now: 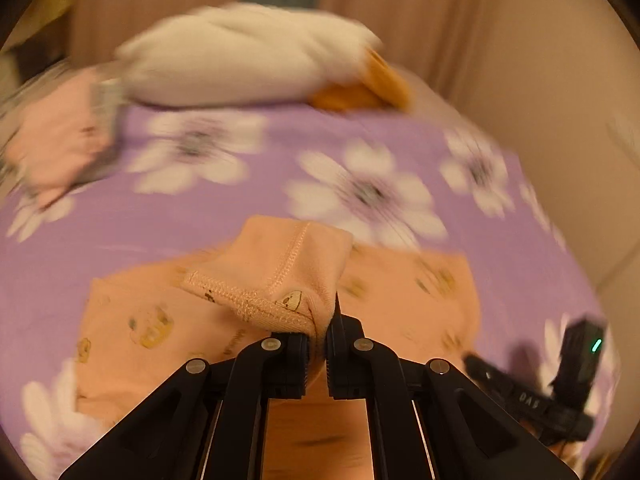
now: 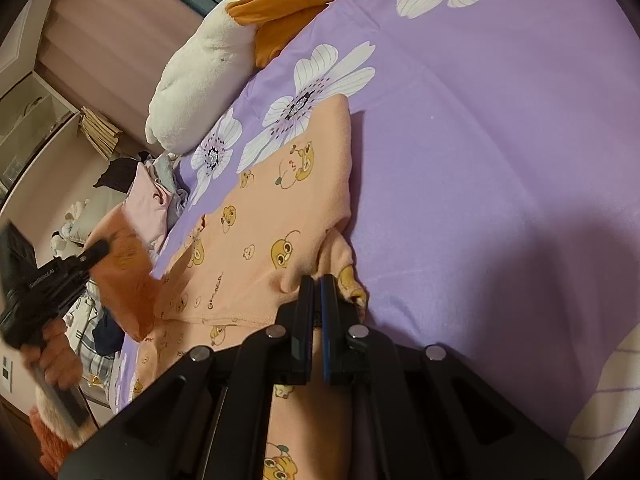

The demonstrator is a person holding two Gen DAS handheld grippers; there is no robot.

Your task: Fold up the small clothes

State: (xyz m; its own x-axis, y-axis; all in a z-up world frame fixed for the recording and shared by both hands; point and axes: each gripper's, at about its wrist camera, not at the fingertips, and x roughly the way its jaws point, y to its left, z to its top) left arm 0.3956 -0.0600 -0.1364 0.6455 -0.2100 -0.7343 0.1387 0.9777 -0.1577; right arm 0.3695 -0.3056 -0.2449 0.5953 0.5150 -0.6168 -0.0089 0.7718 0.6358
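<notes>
From your left wrist, your left gripper [image 1: 317,344] has its jaws clamped on a seamed corner of the peach garment [image 1: 168,320], lifted above the rest lying on the purple flowered sheet [image 1: 240,216]; from your right wrist, your right gripper [image 2: 318,292] pinches a bunched fold of that garment [image 2: 256,232] near the sheet [image 2: 480,160]

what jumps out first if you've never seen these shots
The peach cartoon-print garment spread across the purple flowered bedsheet grabs the eye, with both black grippers clamped on it: the left gripper pinching a lifted seamed corner, the right gripper shut on its near edge. Behind it, a big white plush duck with an orange bill lies at the bed's far edge.
</notes>
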